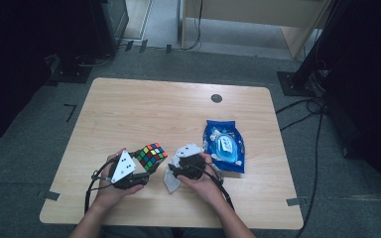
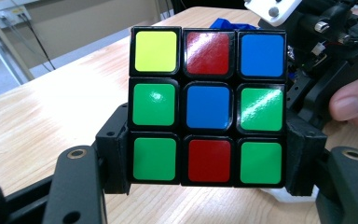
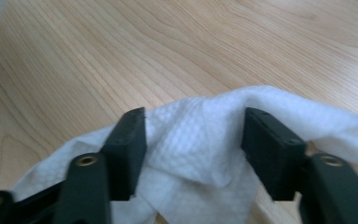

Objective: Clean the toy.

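Observation:
A scrambled Rubik's cube (image 1: 150,156) is held just above the wooden table (image 1: 144,109) near its front edge. My left gripper (image 1: 148,163) is shut on it, its jaws pressing the cube's two sides. In the left gripper view the cube (image 2: 207,106) shows green, red, blue and yellow squares between the jaws of that gripper (image 2: 208,161). A crumpled white wipe (image 1: 171,184) lies on the table to the cube's right. My right gripper (image 3: 193,140) points down at the wipe (image 3: 279,100), jaws apart, with the cloth bunched loosely between the pads.
A blue pack of wet wipes (image 1: 224,145) lies flat on the table to the right of my right hand. A small dark round cap (image 1: 217,98) sits near the far edge. Cables trail over the floor on the right.

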Demonstrator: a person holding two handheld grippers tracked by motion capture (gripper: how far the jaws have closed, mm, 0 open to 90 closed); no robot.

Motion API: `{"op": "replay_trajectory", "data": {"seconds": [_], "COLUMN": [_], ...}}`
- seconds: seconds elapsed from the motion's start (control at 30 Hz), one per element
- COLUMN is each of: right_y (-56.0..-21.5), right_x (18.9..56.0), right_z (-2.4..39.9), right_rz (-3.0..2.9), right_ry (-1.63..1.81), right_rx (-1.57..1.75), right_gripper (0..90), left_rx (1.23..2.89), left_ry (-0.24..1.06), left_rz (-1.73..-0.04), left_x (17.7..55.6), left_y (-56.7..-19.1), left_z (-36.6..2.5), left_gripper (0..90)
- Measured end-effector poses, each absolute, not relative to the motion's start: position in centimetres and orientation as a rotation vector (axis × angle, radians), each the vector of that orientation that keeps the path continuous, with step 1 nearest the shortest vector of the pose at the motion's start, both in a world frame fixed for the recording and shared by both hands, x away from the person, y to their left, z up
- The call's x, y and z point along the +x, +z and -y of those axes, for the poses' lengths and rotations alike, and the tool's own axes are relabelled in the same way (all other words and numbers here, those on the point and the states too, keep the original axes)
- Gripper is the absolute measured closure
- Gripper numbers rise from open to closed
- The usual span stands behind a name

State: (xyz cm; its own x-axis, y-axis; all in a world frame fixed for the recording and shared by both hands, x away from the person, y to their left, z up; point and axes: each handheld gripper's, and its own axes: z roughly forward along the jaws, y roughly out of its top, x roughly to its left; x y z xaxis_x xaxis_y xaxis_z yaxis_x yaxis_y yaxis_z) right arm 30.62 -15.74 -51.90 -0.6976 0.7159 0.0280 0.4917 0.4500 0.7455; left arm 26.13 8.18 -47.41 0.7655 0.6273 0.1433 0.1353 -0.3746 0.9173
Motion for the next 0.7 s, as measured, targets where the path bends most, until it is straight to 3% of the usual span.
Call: {"op": "replay_trajectory", "data": {"seconds": [0.13, 0.2, 0.5, 0.7], "right_y": [-51.7, -51.6, -45.7, -45.3], "right_x": [30.1, 30.0, 27.8, 27.4], "right_z": [16.8, 17.4, 19.0, 18.2], "right_rz": [-2.387, -2.388, -2.094, -2.118], "right_ry": [1.101, 1.111, 1.566, 1.685], "right_rx": [1.093, 1.150, 1.138, 1.179], "right_gripper": [77.1, 84.4, 86.9, 86.9], "left_rx": [1.917, 1.922, 1.937, 1.971], "left_ry": [0.583, 0.579, 0.532, 0.516], "left_rz": [-0.573, -0.567, -0.480, -0.416], "left_x": [26.1, 26.0, 25.3, 24.6], "left_y": [-47.4, -47.5, -47.6, -47.9], "left_z": [-7.9, -7.8, -6.4, -5.2], "left_gripper": [34.0, 34.0, 34.0, 34.0]}}
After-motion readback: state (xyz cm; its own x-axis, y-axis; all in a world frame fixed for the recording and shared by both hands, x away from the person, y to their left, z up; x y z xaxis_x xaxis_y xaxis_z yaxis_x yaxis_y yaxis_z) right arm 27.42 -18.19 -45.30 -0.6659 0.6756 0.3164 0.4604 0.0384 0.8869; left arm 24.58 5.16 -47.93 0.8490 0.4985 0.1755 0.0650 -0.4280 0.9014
